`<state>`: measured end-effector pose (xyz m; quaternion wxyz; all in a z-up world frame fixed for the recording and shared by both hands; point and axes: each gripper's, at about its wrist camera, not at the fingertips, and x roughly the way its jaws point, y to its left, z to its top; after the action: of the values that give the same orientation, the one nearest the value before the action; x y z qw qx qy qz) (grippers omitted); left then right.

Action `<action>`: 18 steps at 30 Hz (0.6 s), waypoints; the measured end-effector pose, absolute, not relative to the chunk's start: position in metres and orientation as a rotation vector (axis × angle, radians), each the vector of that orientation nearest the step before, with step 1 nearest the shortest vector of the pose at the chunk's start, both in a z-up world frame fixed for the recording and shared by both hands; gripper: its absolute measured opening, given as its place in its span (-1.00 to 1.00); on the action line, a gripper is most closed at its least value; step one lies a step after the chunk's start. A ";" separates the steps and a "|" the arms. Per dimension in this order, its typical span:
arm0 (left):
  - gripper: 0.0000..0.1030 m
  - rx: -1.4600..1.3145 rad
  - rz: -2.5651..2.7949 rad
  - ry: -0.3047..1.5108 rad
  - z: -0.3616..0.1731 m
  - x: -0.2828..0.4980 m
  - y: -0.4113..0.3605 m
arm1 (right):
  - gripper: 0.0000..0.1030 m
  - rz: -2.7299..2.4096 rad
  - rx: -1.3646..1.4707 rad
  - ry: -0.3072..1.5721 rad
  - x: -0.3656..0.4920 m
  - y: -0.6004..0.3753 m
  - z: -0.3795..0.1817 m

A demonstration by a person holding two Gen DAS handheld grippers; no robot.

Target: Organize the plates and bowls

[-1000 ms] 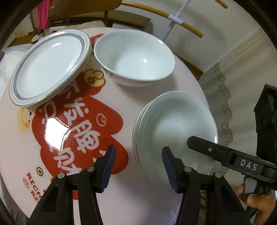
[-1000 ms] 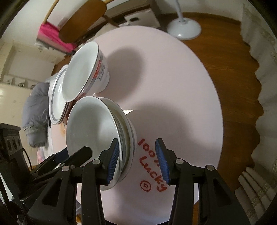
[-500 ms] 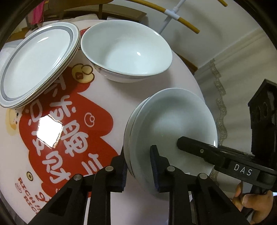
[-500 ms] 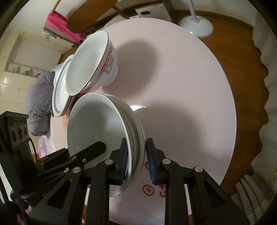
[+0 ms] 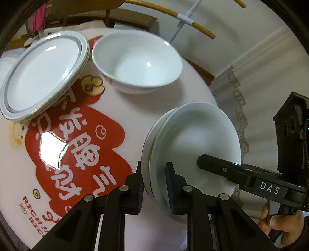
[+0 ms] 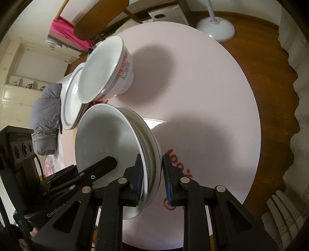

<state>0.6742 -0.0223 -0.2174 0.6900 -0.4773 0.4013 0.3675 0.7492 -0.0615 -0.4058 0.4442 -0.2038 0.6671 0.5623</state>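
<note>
A stack of plain white plates (image 5: 197, 139) sits at the near right of the round table (image 5: 119, 108). My left gripper (image 5: 153, 173) straddles its left rim, jaws closing, pads pressed on the rim. My right gripper (image 6: 151, 170) is shut on the opposite rim of the same stack (image 6: 104, 142). Each view shows a finger of the other gripper lying over the top plate. A large white bowl (image 5: 137, 59) stands behind. To its left lies a stack of grey-rimmed plates (image 5: 42, 71), partly hidden behind the bowl (image 6: 104, 67) in the right wrist view.
The table (image 6: 202, 96) edge runs close past the white stack. A white fan base (image 6: 216, 29) stands on the wooden floor beyond. A wooden chair (image 6: 100, 15) and a grey jacket (image 6: 46, 119) lie behind the dishes. A person's hand (image 5: 280, 227) holds the right gripper.
Both grippers' jaws have closed from wide apart onto the rim of the white plate stack, one from each side. The dishes have not shifted on the table.
</note>
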 end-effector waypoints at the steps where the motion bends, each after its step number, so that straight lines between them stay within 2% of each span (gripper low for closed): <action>1: -0.68 -1.064 0.823 0.890 -0.213 0.673 -0.022 | -0.62 1.399 -0.500 1.650 0.750 -0.062 -0.401; 9: -0.69 -0.983 0.855 0.780 -0.164 0.658 -0.011 | -0.62 1.470 -0.467 1.572 0.754 -0.049 -0.359; 18: -0.69 -0.978 0.920 0.739 -0.153 0.644 0.017 | -0.62 1.500 -0.461 1.511 0.746 -0.005 -0.344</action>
<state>0.6443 0.0172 -0.1533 0.7205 -0.4424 0.3343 0.4164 0.7457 -0.0047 -0.3442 0.4629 -0.1877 0.6148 0.6103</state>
